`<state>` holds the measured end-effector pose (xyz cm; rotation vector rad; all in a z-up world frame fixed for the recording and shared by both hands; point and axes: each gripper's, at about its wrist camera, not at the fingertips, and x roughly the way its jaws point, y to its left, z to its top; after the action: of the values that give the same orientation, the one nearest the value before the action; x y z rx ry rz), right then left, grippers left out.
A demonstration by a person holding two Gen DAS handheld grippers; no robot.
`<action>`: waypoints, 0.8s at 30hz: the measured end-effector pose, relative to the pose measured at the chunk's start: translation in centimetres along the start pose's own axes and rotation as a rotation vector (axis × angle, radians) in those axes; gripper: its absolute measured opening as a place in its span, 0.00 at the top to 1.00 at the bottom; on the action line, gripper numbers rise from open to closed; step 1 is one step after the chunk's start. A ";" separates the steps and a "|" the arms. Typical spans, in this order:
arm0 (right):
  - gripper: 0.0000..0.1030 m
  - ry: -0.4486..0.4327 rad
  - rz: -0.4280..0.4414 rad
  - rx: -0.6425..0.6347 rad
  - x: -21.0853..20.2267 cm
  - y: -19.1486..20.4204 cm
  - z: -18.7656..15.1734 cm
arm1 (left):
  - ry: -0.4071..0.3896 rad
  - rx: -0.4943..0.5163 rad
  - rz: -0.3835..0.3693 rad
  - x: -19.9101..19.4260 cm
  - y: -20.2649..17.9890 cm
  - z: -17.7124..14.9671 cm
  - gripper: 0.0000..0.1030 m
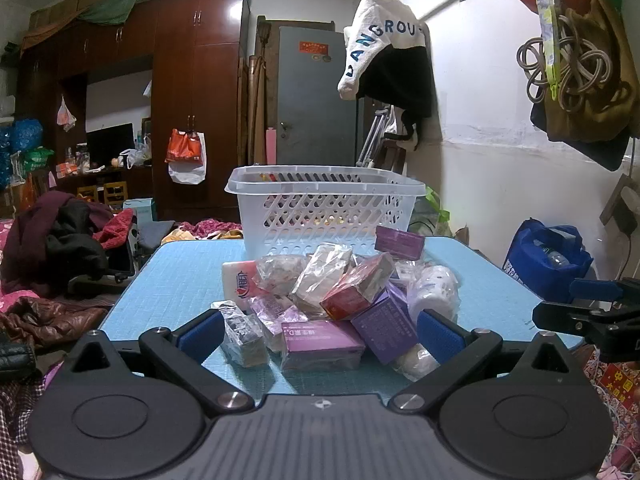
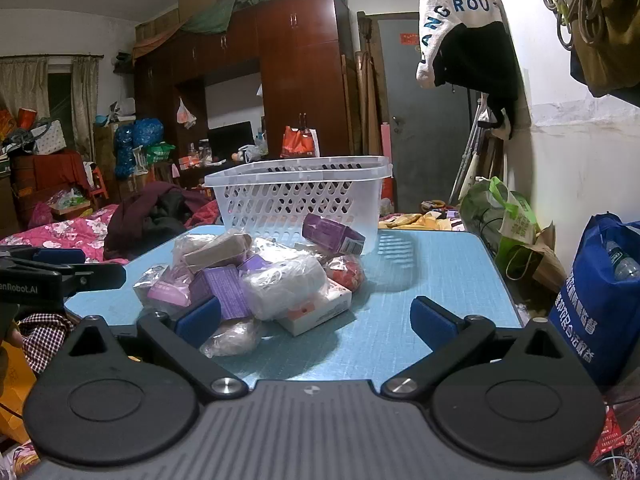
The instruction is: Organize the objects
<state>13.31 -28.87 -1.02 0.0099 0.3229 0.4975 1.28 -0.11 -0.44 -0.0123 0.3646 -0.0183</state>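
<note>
We've got a pile (image 1: 332, 304) of small boxes & plastic-wrapped packs mid-table, just in front of the white basket (image 1: 324, 208), which looks like the place for them. Most look light; boxes are stiff, so we'd grip across their flat sides. The wrapped ones look slippery & soft, so we'd pinch the solid bit inside, not loose film. The purple box (image 1: 320, 340) at the front is nearest, lying flat, probably the easiest first pick. Left gripper (image 1: 320, 334) is spread wide, holding nothing, fingers either side of the pile's front. Right gripper (image 2: 316, 316) is wide open & empty too, over the blue table (image 2: 432, 280), pile at its left finger.
</note>
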 end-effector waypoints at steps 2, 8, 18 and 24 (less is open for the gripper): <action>0.00 0.002 0.001 0.001 0.0 0.1 0.0 | 0.000 0.002 0.000 0.1 0.0 0.0 0.00; 0.00 -0.019 0.008 0.006 0.1 0.1 -0.1 | -0.002 0.002 0.001 0.1 0.0 0.0 0.00; 0.00 -0.012 0.007 0.002 0.1 0.3 -0.2 | -0.005 0.003 -0.001 -0.1 0.0 0.0 0.00; 0.00 -0.046 0.009 0.029 0.3 -0.1 -0.3 | -0.003 -0.007 0.002 0.0 0.2 0.0 0.00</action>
<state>13.50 -28.86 -1.40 0.0508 0.2854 0.5003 1.31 0.09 -0.47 -0.0190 0.3613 -0.0153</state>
